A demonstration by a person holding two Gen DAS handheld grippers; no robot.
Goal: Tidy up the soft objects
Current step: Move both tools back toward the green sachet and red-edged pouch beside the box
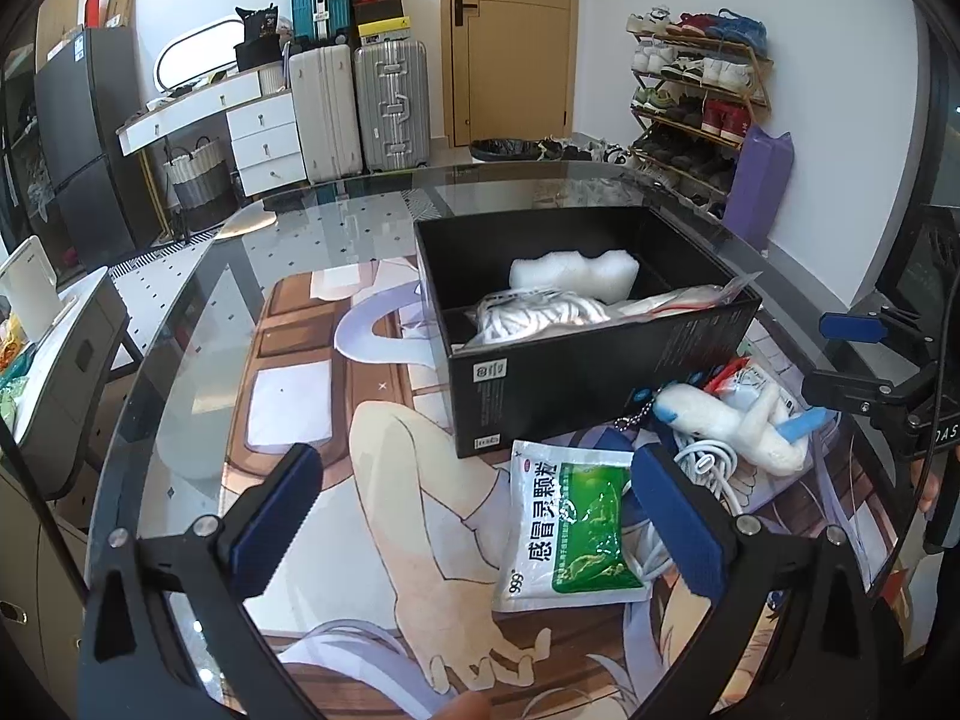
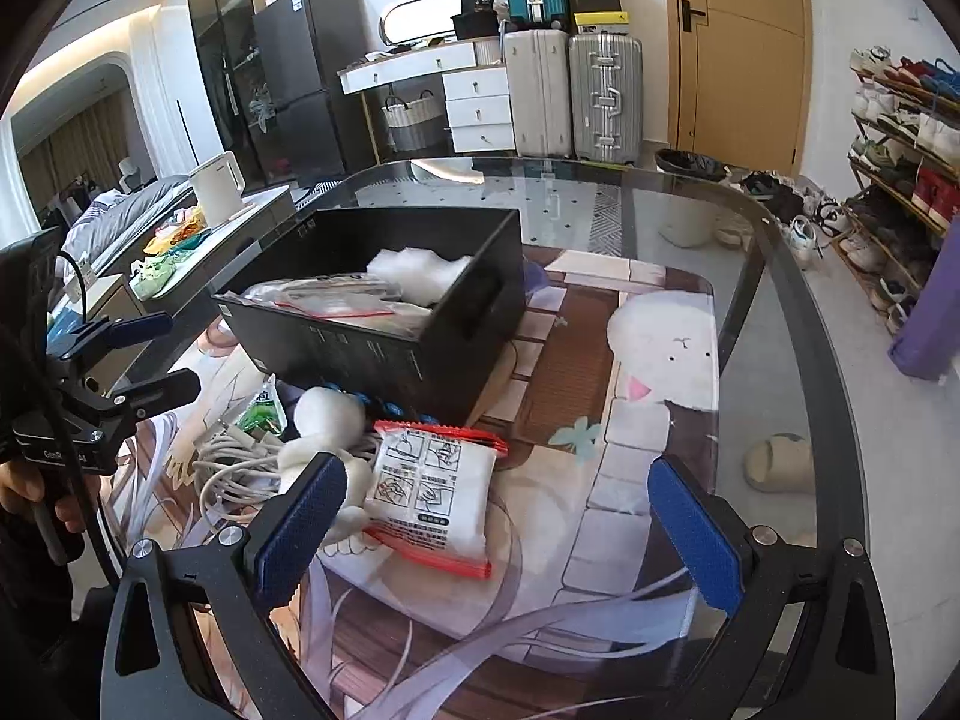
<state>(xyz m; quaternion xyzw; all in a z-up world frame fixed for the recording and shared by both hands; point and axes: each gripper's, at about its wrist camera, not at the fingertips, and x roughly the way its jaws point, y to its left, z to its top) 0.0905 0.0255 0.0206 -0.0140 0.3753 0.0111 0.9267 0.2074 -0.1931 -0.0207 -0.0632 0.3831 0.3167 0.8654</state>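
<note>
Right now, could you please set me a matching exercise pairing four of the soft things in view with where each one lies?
Things:
1. white foam block
2. green-and-white medicine sachet
3. white plush toy
4. red-edged white packet

Places:
A. between the right hand-held gripper's fingers
B. inside the black box
C. beside the white cable
D. between the left hand-held gripper's fingers

Pairs: 1-B, 2-D, 3-C, 4-A

The box point(image 1: 576, 384) is plain black, with white fluffy stuffing point(image 1: 573, 273) and a white-and-grey striped bundle point(image 1: 540, 312) inside. The packet point(image 1: 570, 534) by it is white with a green panel and red print; the other pouch point(image 2: 429, 492) is white, edged in red. The plush toy point(image 1: 732, 423) is white with blue tips. Both tools wear blue pads point(image 2: 300, 525) on black frames. A cartoon-printed mat point(image 1: 384, 480) in browns, creams and lilac lies under the glass table point(image 1: 336, 228).
</note>
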